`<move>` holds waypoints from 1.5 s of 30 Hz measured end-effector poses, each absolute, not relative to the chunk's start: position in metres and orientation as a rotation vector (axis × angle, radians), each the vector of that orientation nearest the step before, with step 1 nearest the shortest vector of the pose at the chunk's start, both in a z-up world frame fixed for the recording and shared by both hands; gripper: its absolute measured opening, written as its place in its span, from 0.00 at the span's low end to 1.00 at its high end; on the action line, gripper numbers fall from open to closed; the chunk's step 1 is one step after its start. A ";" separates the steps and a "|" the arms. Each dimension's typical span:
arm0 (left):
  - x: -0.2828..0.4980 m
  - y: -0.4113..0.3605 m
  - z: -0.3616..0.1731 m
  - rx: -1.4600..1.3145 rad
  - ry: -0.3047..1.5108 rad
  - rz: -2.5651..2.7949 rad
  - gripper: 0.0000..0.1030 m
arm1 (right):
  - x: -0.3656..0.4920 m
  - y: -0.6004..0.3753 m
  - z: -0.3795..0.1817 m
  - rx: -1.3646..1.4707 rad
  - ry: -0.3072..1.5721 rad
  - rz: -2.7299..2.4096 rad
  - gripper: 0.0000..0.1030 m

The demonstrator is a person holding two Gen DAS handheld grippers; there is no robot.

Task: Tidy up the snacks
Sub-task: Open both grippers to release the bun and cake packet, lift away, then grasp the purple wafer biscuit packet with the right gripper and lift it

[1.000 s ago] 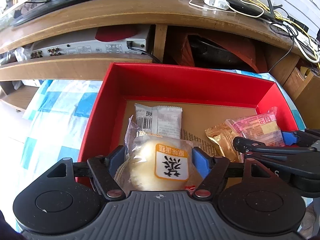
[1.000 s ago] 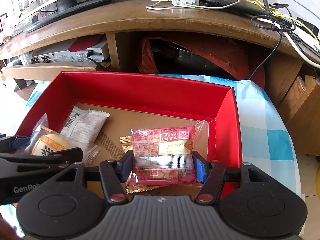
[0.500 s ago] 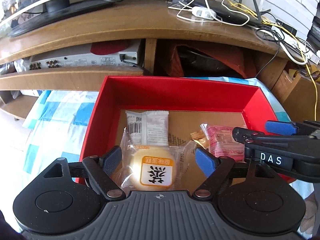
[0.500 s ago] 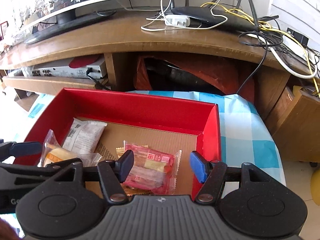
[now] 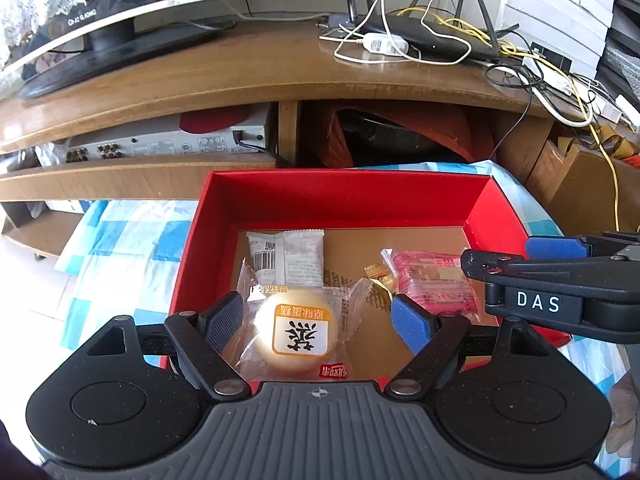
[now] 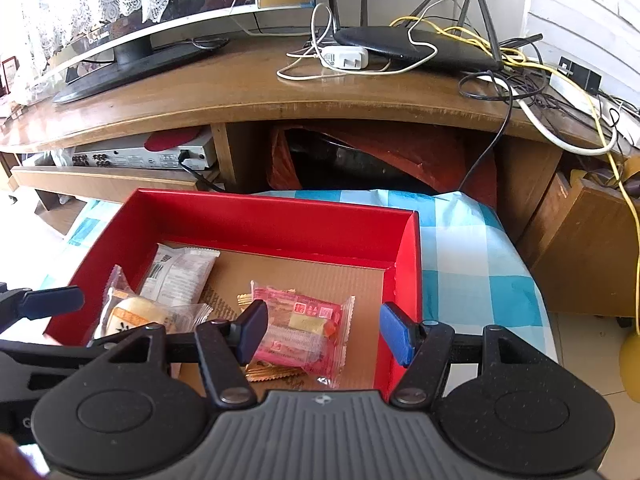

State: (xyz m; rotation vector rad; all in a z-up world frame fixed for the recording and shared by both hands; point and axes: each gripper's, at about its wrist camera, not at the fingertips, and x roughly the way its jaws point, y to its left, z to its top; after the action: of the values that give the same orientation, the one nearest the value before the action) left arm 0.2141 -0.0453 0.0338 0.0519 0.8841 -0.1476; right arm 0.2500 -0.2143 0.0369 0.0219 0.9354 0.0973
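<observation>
A red box [image 5: 352,200] [image 6: 280,220] with a cardboard floor holds the snacks. A round yellow cake in clear wrap [image 5: 298,330] [image 6: 132,314] lies at its near left, below my open left gripper [image 5: 320,322]. A pink packet [image 5: 434,280] [image 6: 304,330] lies at the right on a gold packet [image 6: 264,372], below my open right gripper [image 6: 324,330]. A white packet [image 5: 286,256] [image 6: 178,274] lies behind the cake. Neither gripper holds anything.
The box sits on a blue-and-white checked cloth [image 6: 472,256]. Behind it stands a wooden TV bench [image 5: 240,76] with a monitor, a router [image 6: 416,48], tangled cables and a silver AV unit [image 5: 168,146] on its shelf.
Both grippers opened and let go: the cake and the pink packet now lie in the box. Both grippers then drew back and rose from the box.
</observation>
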 end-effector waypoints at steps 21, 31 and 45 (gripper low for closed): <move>0.152 -0.015 0.041 0.034 0.938 -0.156 0.86 | 0.183 -0.192 0.041 0.048 1.028 0.245 0.67; 0.127 0.016 0.039 0.010 0.955 -0.126 0.88 | 0.148 -0.166 0.013 0.122 1.204 0.329 0.69; 0.121 0.045 0.045 -0.061 0.941 -0.121 0.90 | 0.156 -0.116 -0.010 0.196 1.287 0.311 0.79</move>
State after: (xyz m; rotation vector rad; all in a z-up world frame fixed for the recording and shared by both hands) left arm 0.1207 0.0446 0.0447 -0.0613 0.9412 -0.1207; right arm 0.1557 -0.1164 -0.0098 0.1959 1.2873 0.3110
